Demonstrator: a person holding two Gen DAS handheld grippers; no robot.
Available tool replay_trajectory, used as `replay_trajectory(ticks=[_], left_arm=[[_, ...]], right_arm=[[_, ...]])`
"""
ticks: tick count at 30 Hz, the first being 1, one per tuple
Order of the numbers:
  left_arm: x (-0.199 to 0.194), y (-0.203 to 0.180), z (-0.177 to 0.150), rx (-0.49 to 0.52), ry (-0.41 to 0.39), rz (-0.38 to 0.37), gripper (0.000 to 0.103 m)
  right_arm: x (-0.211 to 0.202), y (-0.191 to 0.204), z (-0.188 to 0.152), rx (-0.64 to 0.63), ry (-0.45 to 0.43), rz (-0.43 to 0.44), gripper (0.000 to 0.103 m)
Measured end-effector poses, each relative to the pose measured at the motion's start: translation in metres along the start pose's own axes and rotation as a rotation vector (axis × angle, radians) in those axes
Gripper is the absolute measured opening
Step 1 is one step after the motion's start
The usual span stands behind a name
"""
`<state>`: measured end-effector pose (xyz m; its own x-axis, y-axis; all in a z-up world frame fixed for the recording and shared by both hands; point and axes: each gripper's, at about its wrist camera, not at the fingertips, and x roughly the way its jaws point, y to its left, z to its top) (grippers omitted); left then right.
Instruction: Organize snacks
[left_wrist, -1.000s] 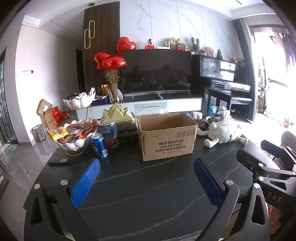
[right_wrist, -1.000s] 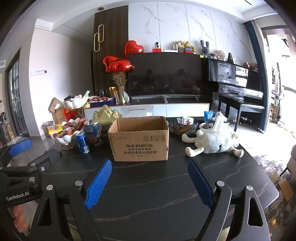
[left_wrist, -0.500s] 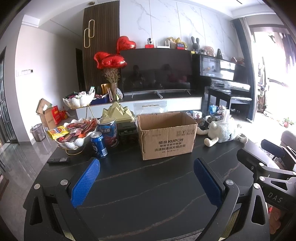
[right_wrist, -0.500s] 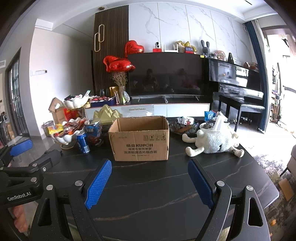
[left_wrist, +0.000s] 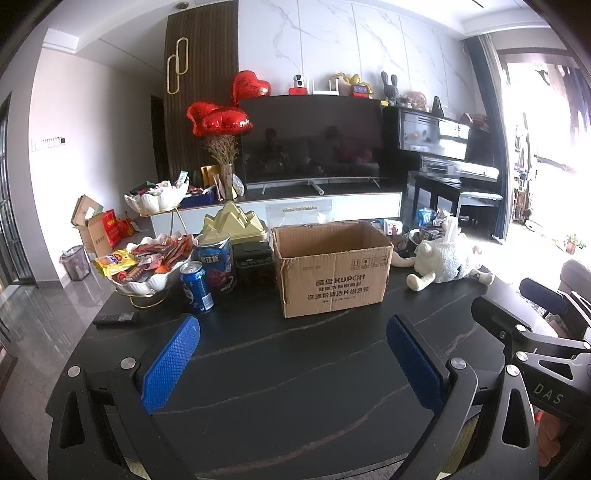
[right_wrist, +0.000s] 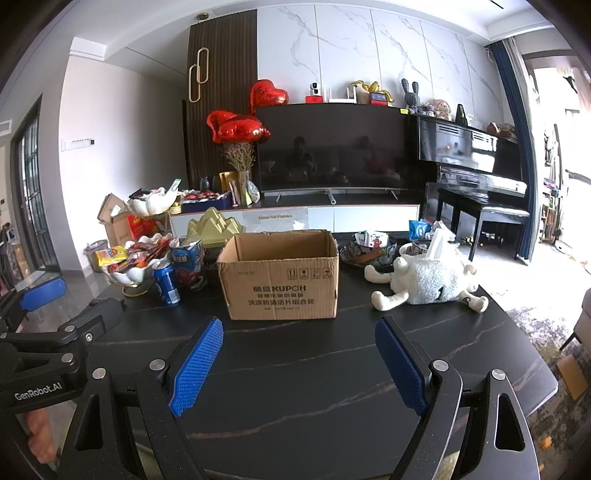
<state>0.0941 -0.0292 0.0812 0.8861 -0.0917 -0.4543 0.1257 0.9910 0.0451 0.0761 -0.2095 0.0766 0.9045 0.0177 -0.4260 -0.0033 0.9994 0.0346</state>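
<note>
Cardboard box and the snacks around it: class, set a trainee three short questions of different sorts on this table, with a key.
1. True or false: the cardboard box is open at the top.
2. Which stands nearest the blue can? A white snack bowl; B plush sheep.
3. Fill in: both the left gripper and the right gripper hold ____.

Key: 1 true. 2 A. 3 nothing.

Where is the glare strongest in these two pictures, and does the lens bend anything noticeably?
Left wrist view: the window at the right edge is blown out white, washing over the plush sheep. Right wrist view: the window is bright but milder. Both views: fisheye bending curves the television top edge and the walls; the cardboard box stays sharp.
</note>
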Motion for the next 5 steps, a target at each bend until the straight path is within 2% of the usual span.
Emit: replay_trajectory(ticks=[5], left_arm=[[-0.0001, 0.0000, 0.0004, -0.001, -0.001, -0.001, 0.103]], right_arm=[[0.0002, 0.0000, 0.0003, -0.002, 0.000, -0.001, 0.085]])
